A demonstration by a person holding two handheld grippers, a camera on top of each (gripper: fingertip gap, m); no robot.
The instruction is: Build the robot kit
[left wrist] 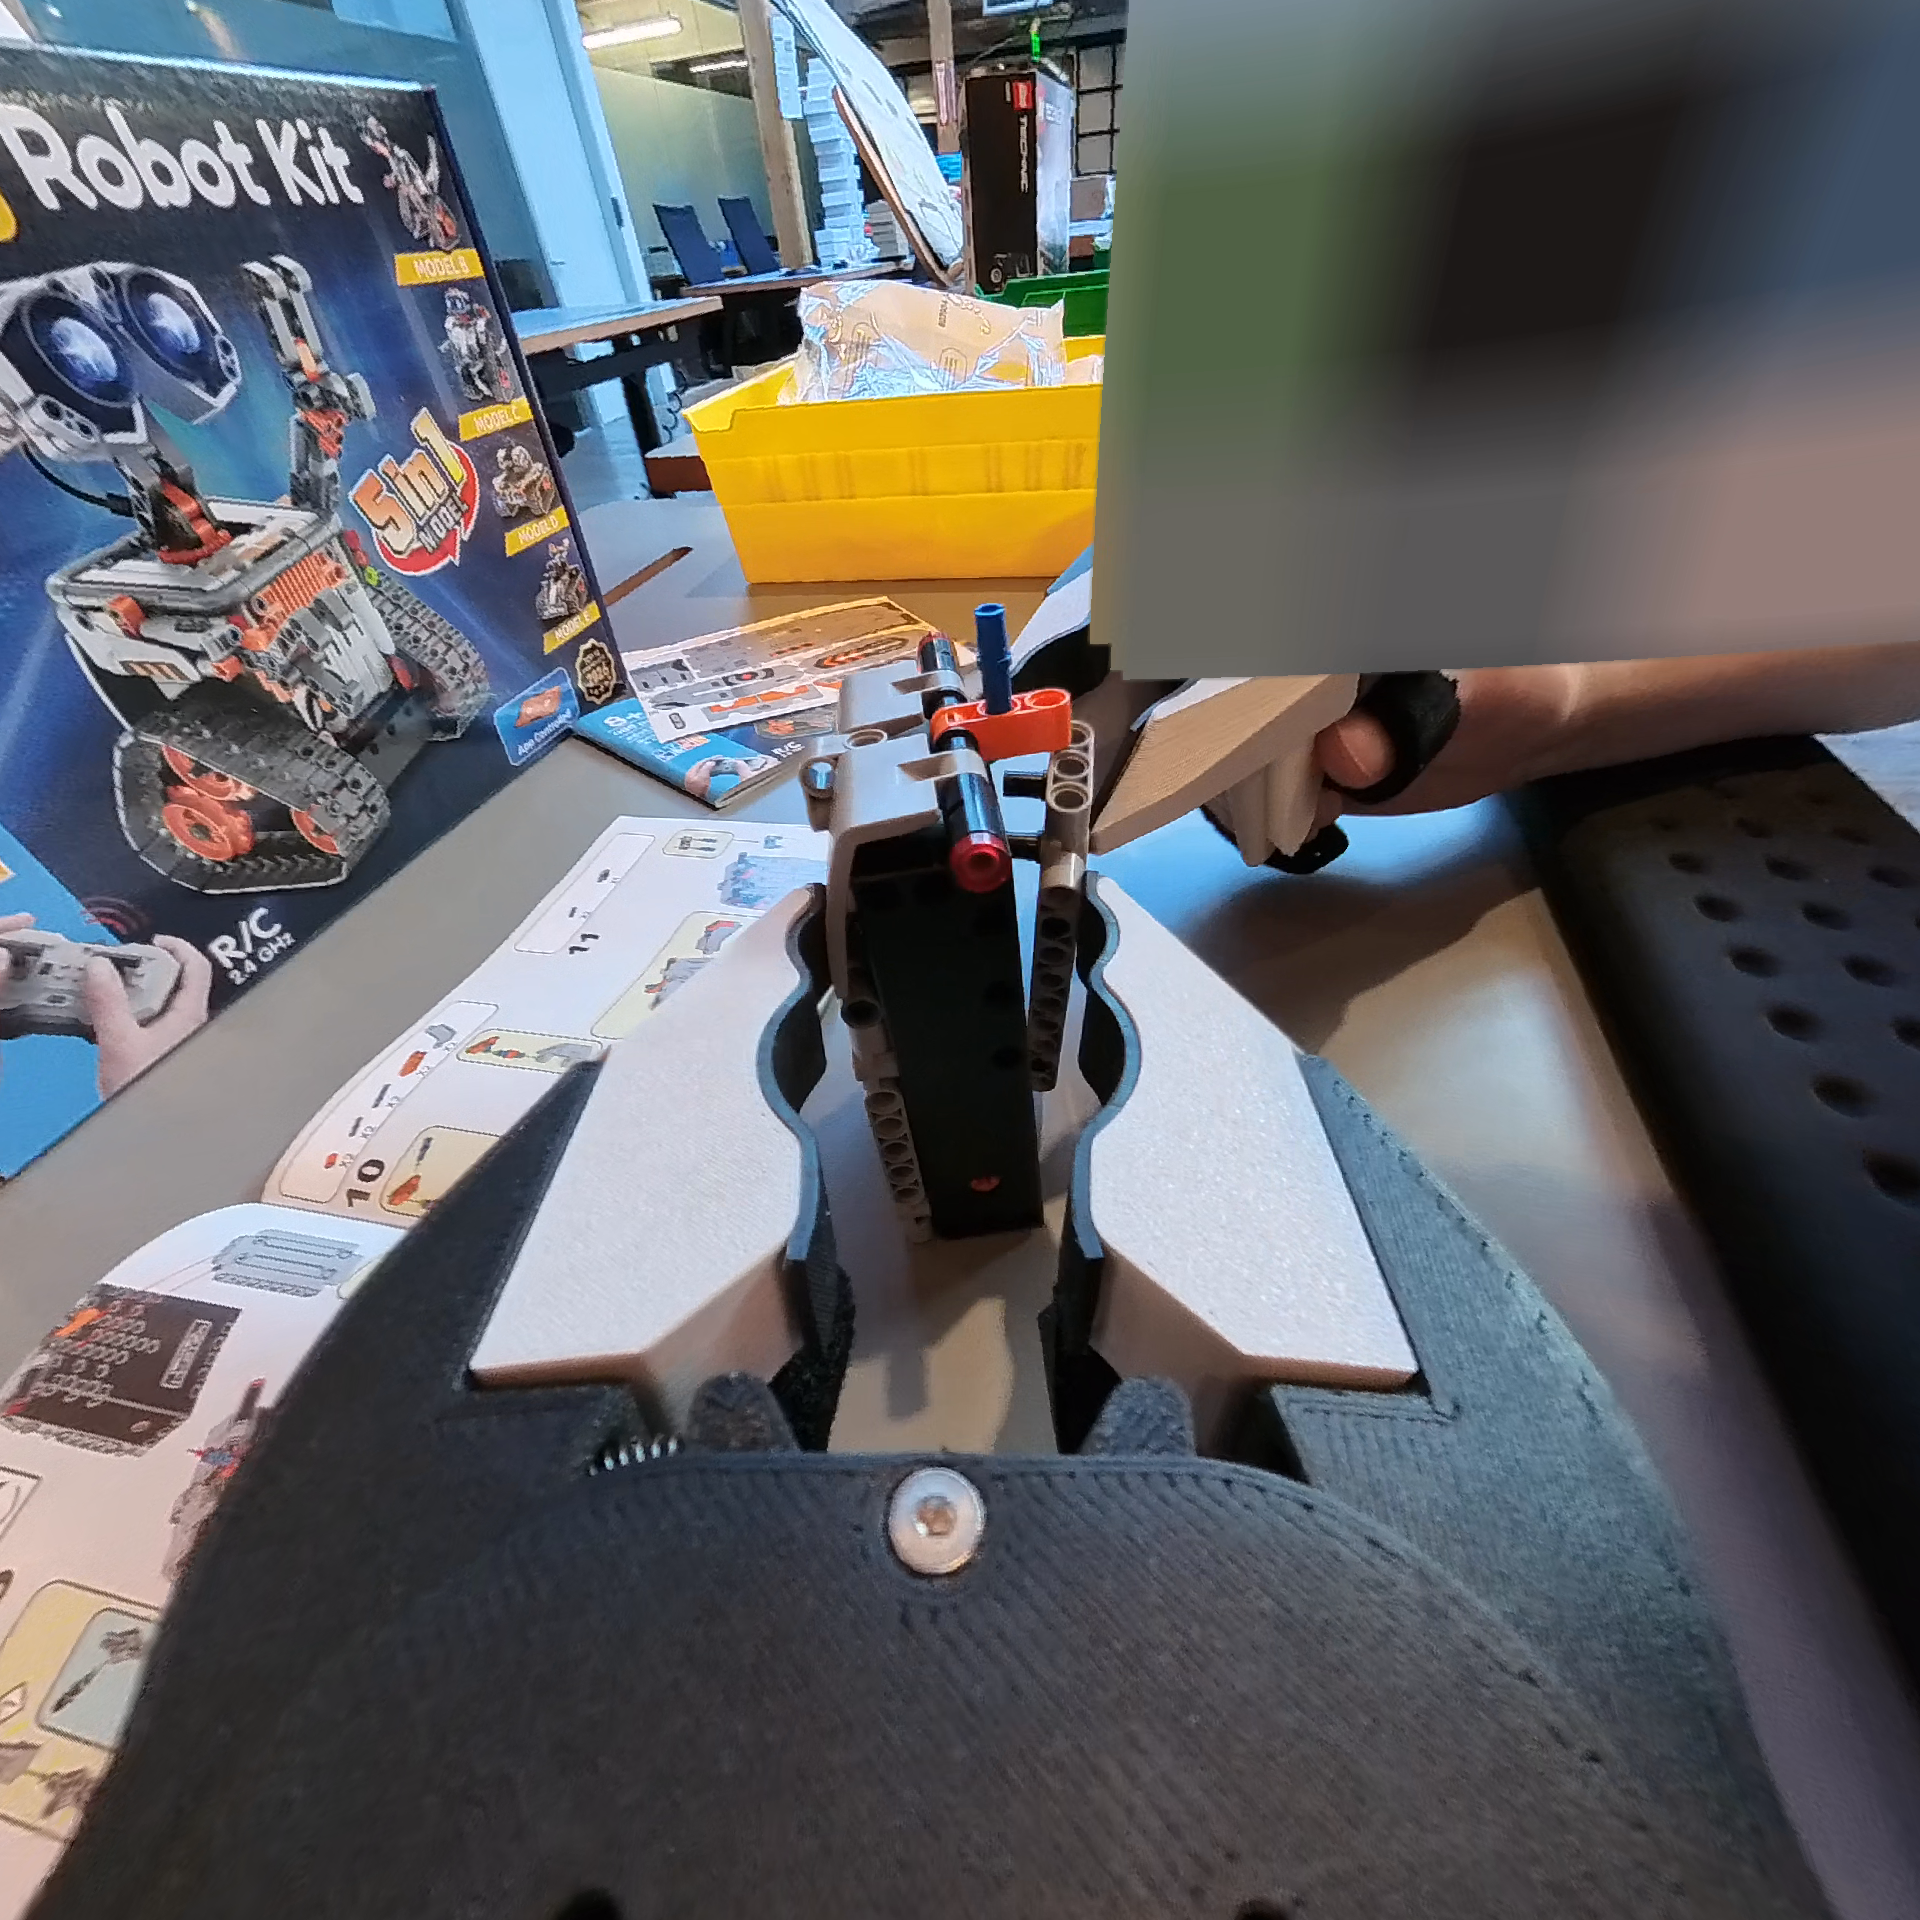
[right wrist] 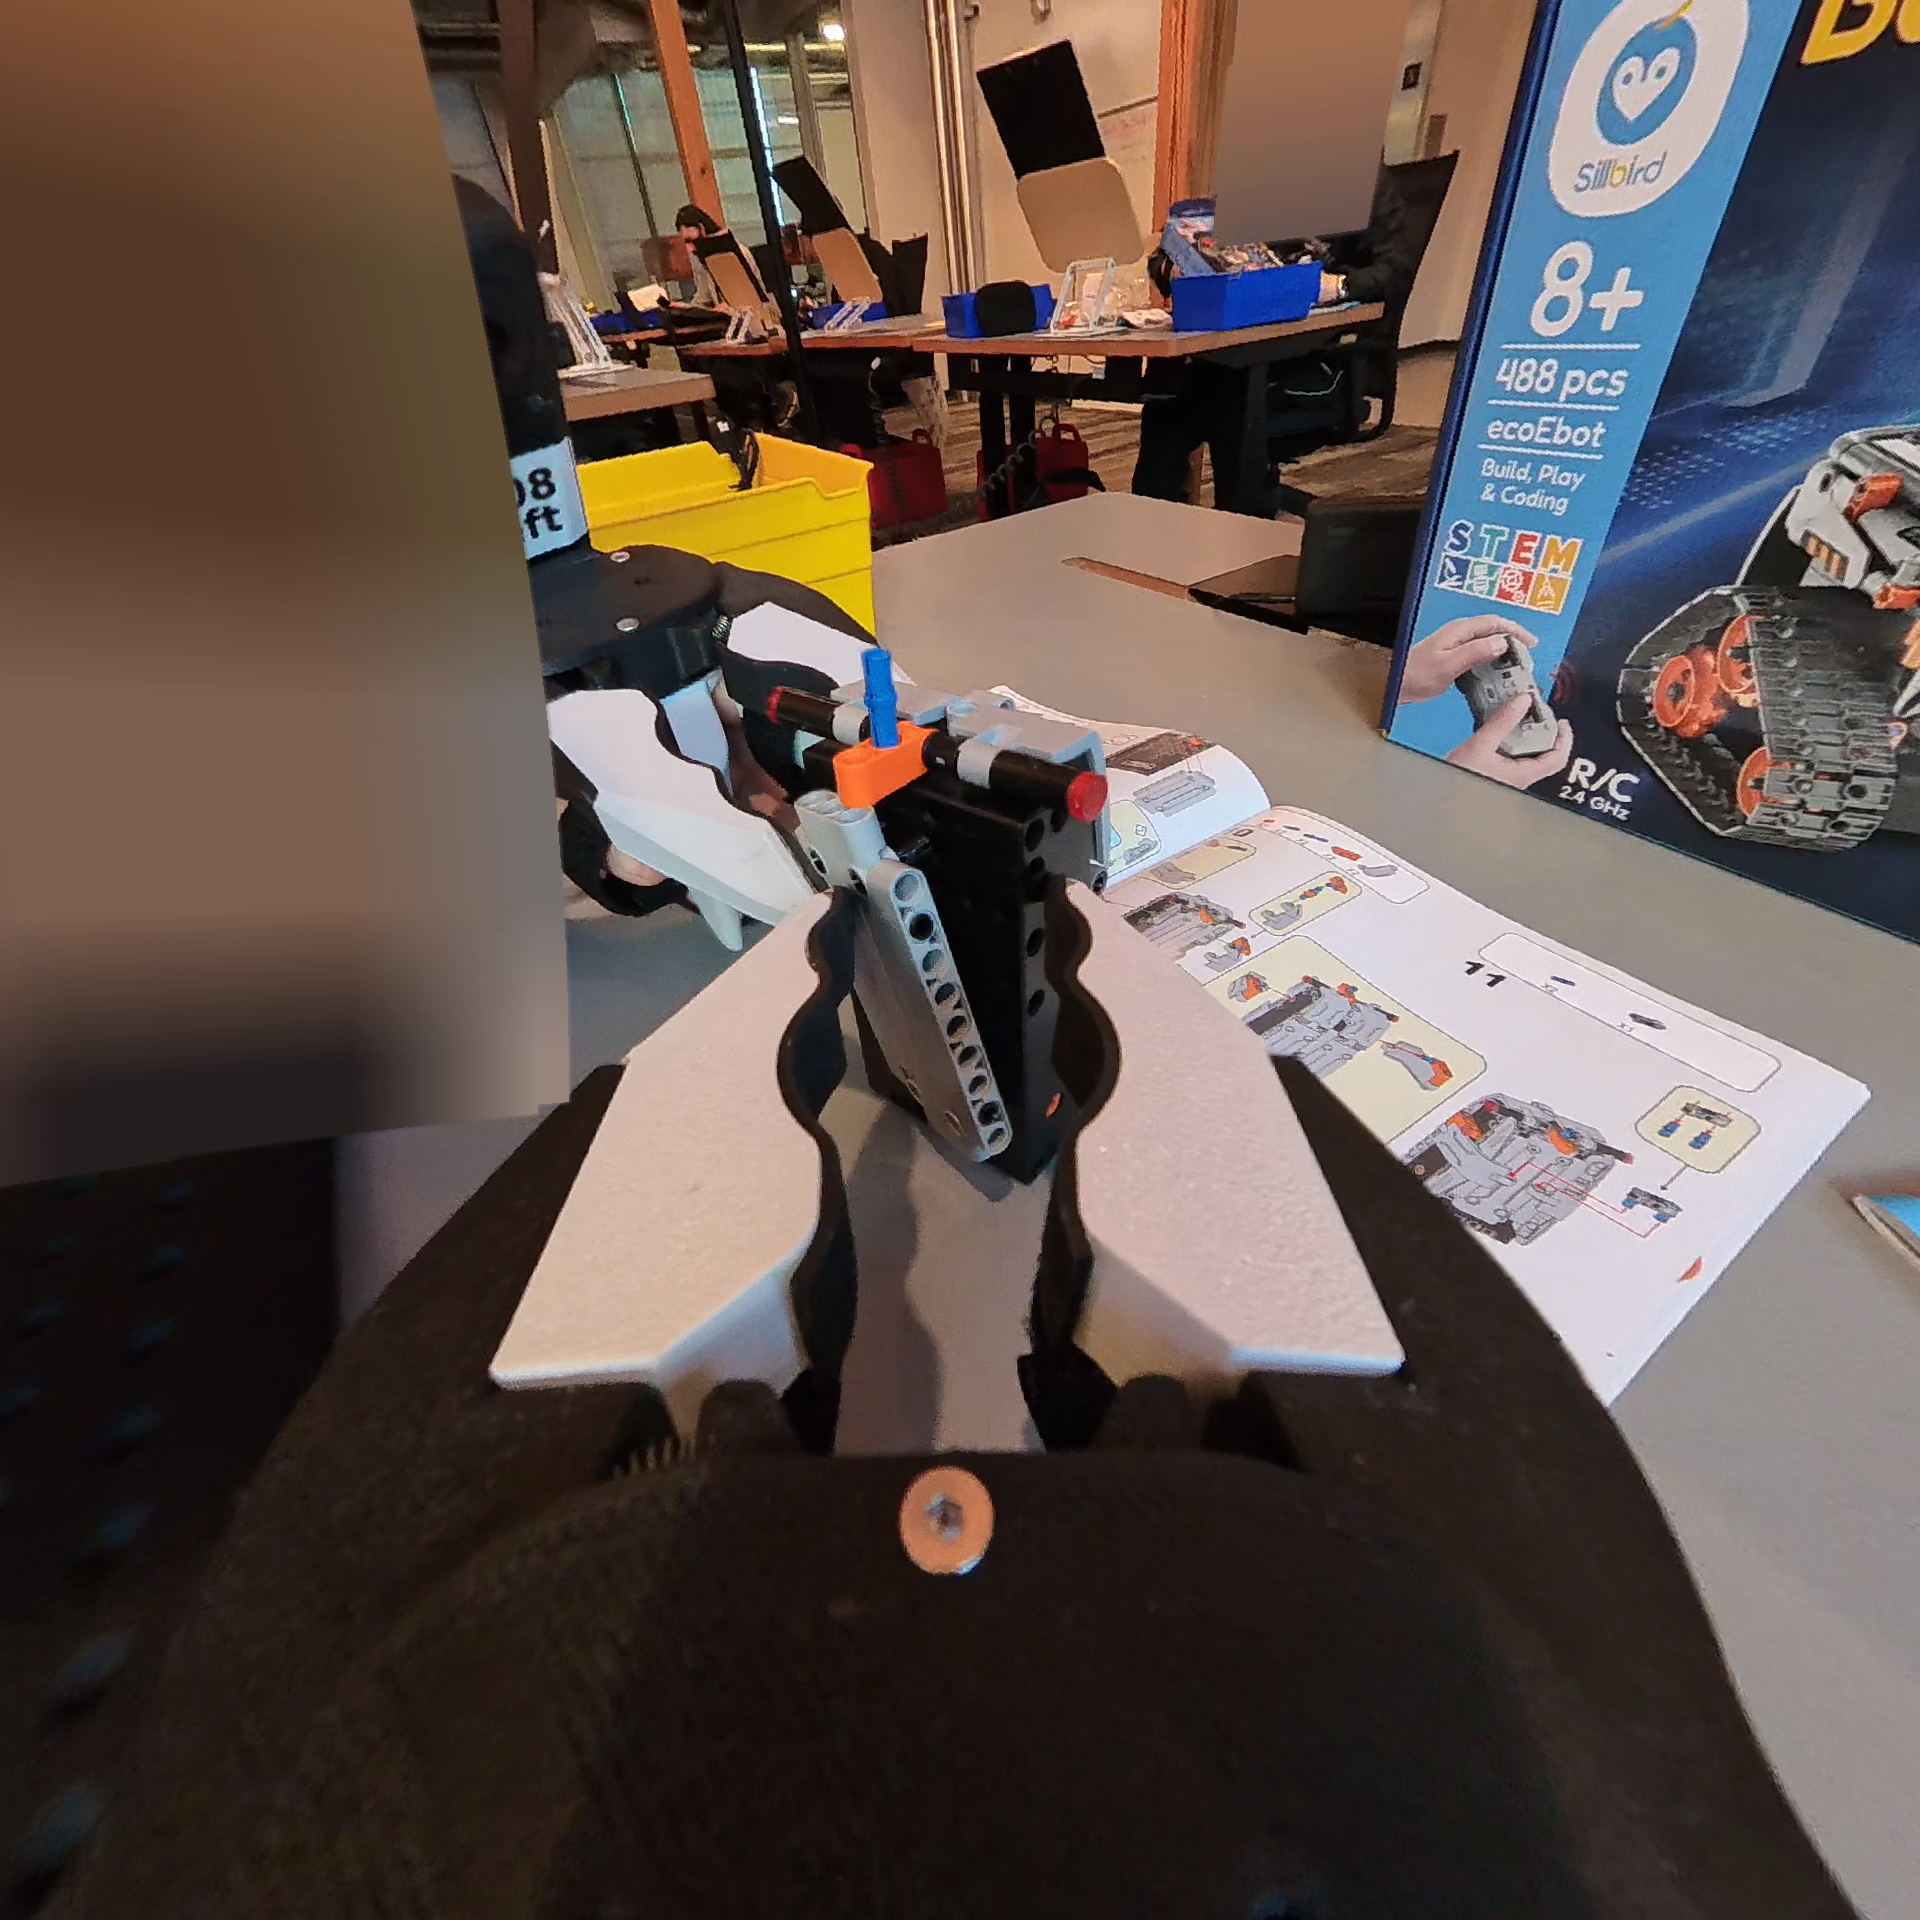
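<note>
My left claw (left wrist: 951,935) and my right claw (right wrist: 951,956) each stand on either side of one upright black-and-grey brick assembly (left wrist: 951,1039) on the grey tabletop (left wrist: 1403,987); whether either actually presses it I cannot tell. An orange connector (left wrist: 1003,719) with a blue pin (left wrist: 992,655) tops it. An open instruction booklet (right wrist: 1455,1039) lies beside it, a kit box (left wrist: 239,499) and yellow bin (left wrist: 904,478) farther off.

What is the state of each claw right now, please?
Left claw: closed on the brick assembly.
Right claw: closed on the same brick assembly, from the opposite side.
</note>
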